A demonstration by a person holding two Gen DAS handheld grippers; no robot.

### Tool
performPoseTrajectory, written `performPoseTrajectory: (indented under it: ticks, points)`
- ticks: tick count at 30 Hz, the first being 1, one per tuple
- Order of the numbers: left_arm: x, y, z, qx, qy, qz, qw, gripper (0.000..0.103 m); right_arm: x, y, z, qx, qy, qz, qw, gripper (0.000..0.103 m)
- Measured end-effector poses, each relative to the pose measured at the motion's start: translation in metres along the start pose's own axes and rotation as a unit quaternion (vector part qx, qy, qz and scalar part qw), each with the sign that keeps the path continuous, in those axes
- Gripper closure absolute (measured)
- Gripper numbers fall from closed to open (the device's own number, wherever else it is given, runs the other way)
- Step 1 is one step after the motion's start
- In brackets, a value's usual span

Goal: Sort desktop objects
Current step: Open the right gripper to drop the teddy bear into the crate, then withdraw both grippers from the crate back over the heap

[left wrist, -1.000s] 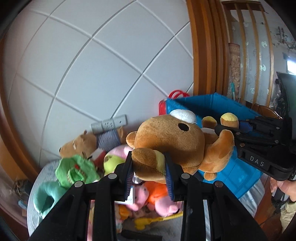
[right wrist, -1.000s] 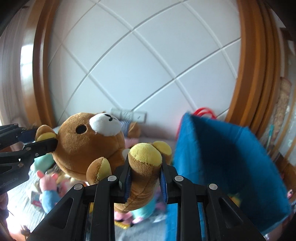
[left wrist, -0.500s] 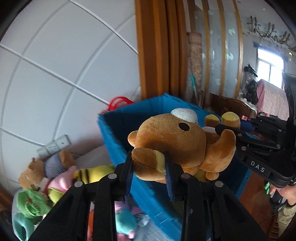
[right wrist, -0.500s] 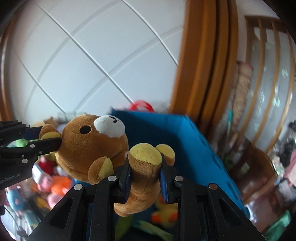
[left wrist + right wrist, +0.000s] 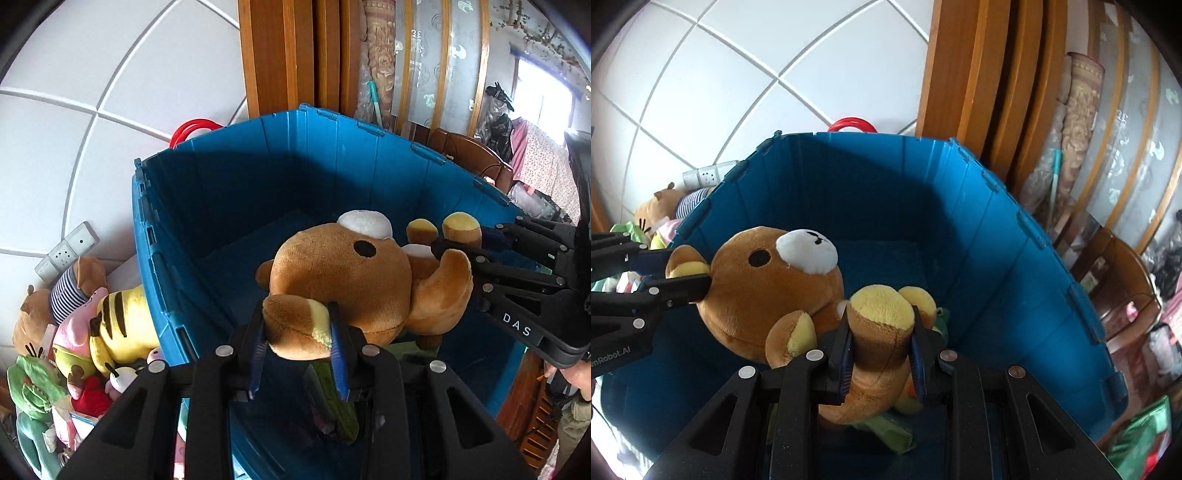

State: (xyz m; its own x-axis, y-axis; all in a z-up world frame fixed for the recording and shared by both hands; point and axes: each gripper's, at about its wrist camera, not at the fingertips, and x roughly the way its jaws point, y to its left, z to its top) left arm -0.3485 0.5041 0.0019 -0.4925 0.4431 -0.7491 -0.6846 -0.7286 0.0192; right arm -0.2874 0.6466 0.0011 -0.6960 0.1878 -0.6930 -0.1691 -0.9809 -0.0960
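Hiding bin [image 5: 221,206] contents — gripped bear [image 5: 340,273].

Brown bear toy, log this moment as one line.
brown bear | left gripper: ear | right gripper: leg | over blue bin | unreleased

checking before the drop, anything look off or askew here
Nothing damaged or spilled. The bear hangs sideways over the blue bin, pinched by an ear in the left gripper and a leg in the right gripper. Other plush toys are heaped outside the bin against its wall.
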Motion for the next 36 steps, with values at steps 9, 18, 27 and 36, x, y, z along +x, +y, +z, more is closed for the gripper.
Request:
performPoseTrajectory:
  ticks: [9,18,27,36]
  points:
    - [-0.017,-0.007,-0.007,0.017,-0.016,0.013,0.9996,0.026,-0.016,0.001,0.007,0.008,-0.027,-0.017,0.999,0.012]
    - [-0.059,0.011,-0.025,0.001,-0.050,0.044,0.9978,0.024,-0.037,0.025,0.002,0.006,-0.045,-0.032,0.998,0.001]
    - [-0.108,0.039,-0.066,-0.024,-0.076,0.080,0.9937,0.024,-0.070,0.058,-0.008,0.016,-0.066,-0.024,0.997,0.001]
    - [-0.148,0.076,-0.127,-0.051,-0.084,0.108,0.9894,0.024,-0.106,0.118,-0.028,0.013,-0.096,0.013,0.995,0.001]
